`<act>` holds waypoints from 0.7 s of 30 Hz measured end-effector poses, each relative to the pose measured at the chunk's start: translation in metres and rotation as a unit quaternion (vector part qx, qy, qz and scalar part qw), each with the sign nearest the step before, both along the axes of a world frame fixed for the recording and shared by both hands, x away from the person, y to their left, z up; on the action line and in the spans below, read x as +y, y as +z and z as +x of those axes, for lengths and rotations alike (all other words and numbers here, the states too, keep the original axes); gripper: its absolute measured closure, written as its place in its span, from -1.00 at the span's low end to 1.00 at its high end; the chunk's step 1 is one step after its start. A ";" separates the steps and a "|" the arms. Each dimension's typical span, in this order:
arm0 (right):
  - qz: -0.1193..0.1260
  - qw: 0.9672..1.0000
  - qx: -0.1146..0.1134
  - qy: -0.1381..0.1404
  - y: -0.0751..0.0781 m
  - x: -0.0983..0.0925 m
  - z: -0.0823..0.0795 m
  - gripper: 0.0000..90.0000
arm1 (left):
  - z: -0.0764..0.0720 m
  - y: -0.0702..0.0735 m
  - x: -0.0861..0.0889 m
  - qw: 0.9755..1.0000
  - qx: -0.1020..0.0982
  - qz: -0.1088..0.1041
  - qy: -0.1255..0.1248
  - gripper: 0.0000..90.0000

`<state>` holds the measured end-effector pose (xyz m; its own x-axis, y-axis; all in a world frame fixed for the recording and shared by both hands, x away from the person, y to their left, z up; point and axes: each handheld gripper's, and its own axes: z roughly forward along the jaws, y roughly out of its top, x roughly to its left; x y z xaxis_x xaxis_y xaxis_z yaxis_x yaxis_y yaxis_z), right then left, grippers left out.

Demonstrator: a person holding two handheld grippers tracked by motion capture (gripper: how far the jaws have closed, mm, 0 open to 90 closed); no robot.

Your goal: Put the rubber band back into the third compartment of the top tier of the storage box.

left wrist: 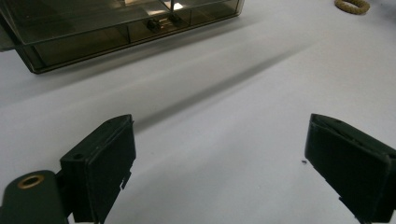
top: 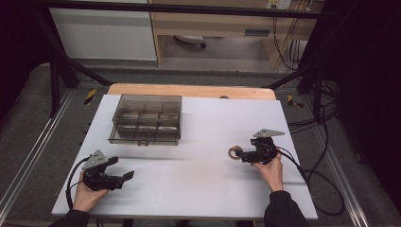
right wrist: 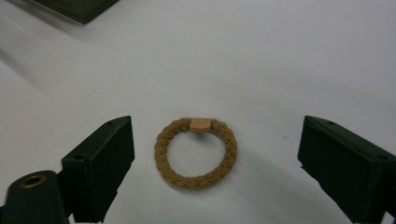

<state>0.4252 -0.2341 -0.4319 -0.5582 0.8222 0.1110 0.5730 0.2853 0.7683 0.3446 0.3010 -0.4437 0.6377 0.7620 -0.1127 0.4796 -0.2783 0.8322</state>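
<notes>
left gripper (left wrist: 219, 158): jaws wide apart over white table (left wrist: 224, 102) | smoky compartment box (left wrist: 93, 28) far-left | braided ring (left wrist: 351, 5) far-right

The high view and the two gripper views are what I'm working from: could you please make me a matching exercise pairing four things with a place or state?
Things:
1. braided ring
2. compartment box
3. left claw
4. table

Descriptions:
A. smoky, see-through, far left of the table
B. white, bearing everything
C. tan, lying flat between the right claw's open jaws
D. open, holding nothing

Pairs: 1-C, 2-A, 3-D, 4-B
</notes>
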 end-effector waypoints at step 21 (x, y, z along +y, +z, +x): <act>-0.032 0.999 0.027 -0.019 -0.014 0.007 0.005 0.21 | -0.001 0.000 0.001 1.000 -0.001 0.000 0.001 -0.80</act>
<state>0.4300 -0.2270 -0.4459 -0.5216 0.8487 0.0875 0.6242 0.3097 0.7172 0.3439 0.3016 -0.4433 0.6364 0.7632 -0.1116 0.4788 -0.2775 0.8329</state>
